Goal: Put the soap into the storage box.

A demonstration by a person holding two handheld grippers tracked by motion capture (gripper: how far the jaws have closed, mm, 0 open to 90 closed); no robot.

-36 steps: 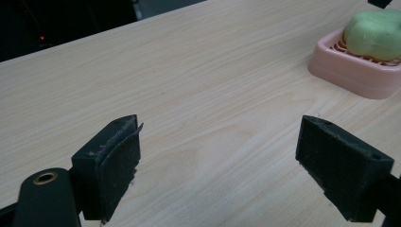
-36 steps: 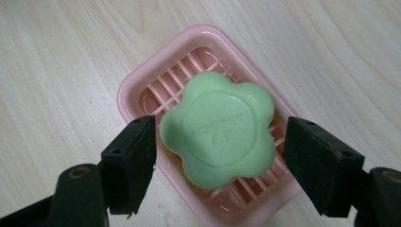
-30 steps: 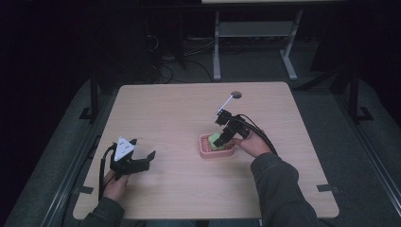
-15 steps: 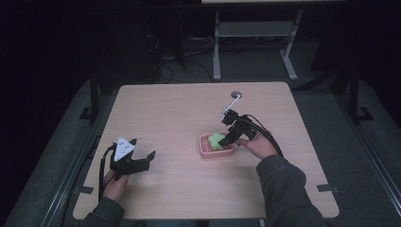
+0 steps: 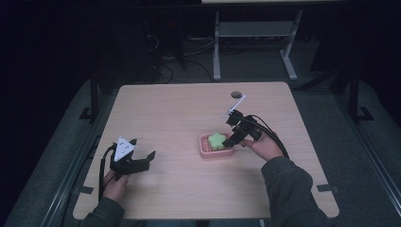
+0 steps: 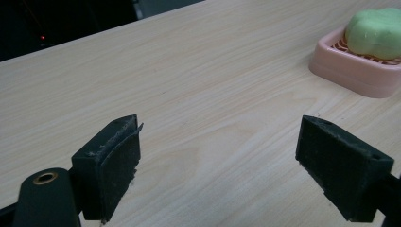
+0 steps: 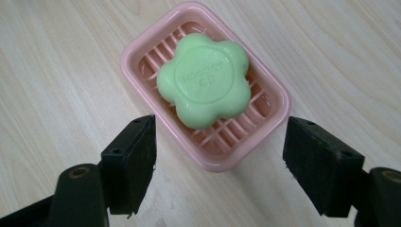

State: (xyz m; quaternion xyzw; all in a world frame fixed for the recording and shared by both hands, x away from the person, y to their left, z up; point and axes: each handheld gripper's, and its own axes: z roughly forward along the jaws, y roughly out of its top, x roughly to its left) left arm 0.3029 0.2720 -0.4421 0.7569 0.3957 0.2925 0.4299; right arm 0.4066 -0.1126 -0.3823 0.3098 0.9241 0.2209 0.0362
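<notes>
A green flower-shaped soap (image 7: 204, 79) lies in a pink slatted soap dish (image 7: 271, 98) on the wooden table. In the high view the soap (image 5: 217, 141) and dish (image 5: 204, 151) sit right of the table's middle. My right gripper (image 5: 230, 140) hovers just to the dish's right, jaws wide open and empty; in the right gripper view it (image 7: 218, 166) stands above the dish's near corner. My left gripper (image 5: 143, 160) rests open and empty near the front left of the table. The left gripper view shows the gripper (image 6: 231, 165) over bare wood, with the dish (image 6: 355, 71) and soap (image 6: 376, 30) far off.
The wooden table (image 5: 175, 113) has a round cable hole (image 5: 235, 94) near its far edge. Beyond it stands a white metal frame (image 5: 255, 33) on a dark floor. Cables trail from both grippers.
My right gripper has drawn back to the right and up from the dish, leaving the soap in it. The left gripper has stayed put.
</notes>
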